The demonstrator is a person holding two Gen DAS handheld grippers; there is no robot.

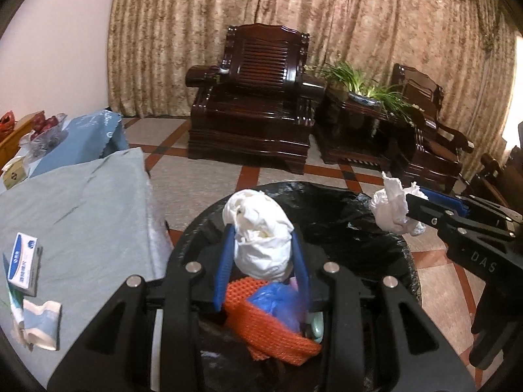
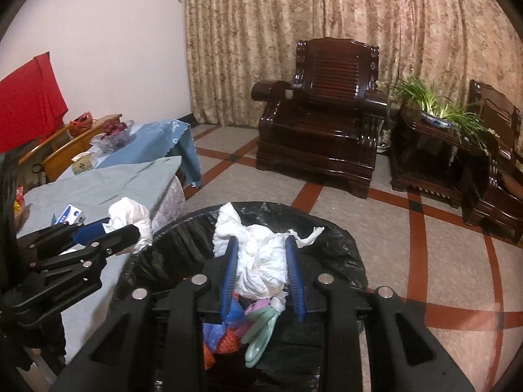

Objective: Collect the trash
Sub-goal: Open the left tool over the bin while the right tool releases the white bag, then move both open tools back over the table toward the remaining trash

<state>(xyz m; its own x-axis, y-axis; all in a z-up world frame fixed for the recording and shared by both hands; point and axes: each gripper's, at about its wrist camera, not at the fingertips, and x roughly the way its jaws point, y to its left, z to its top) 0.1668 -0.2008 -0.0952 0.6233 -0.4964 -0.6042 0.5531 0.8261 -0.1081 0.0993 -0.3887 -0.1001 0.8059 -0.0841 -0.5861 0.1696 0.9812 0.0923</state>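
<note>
Left wrist view: your left gripper (image 1: 263, 261) sits lower centre, blue fingers (image 1: 224, 277) clenched on a white tissue wad (image 1: 260, 238). The wad is above the black-lined trash bin (image 1: 327, 209), which fills the lower middle of the frame. Bin already holds an orange mesh piece (image 1: 271, 323) and a blue bag (image 1: 278, 300). At the right edge, your right gripper (image 1: 415, 205) grasps a second crumpled tissue (image 1: 392, 209), which looks to sit right over the bin's far right rim, so borderline. On the tabletop (image 1: 81, 202) at lower left: a small blue-white box (image 1: 24, 261) and a torn packet (image 1: 41, 323), not yet collected.

Right wrist view: right gripper lower centre, fingers (image 2: 228, 277) clamped on its tissue, with loose flaps sticking out upper left and right past the pads. The bin mouth (image 2: 183, 238) is directly below, green-and-pink bits visible inside. Left gripper comes in from the left edge with its wad at mid-left, and from this angle it reads as nearer the bin's left rim, beside the tabletop edge.

Risks:
- Release with either wad over a rim and it likely bounces to the tiled floor (image 2: 376, 228). Cause: each view puts the other gripper's wad near the edge.
- Light tissue can cling to the ribbed pads or drift on release.
- Loose liner folds at the rim could snag a finger or get dragged inward.
</note>
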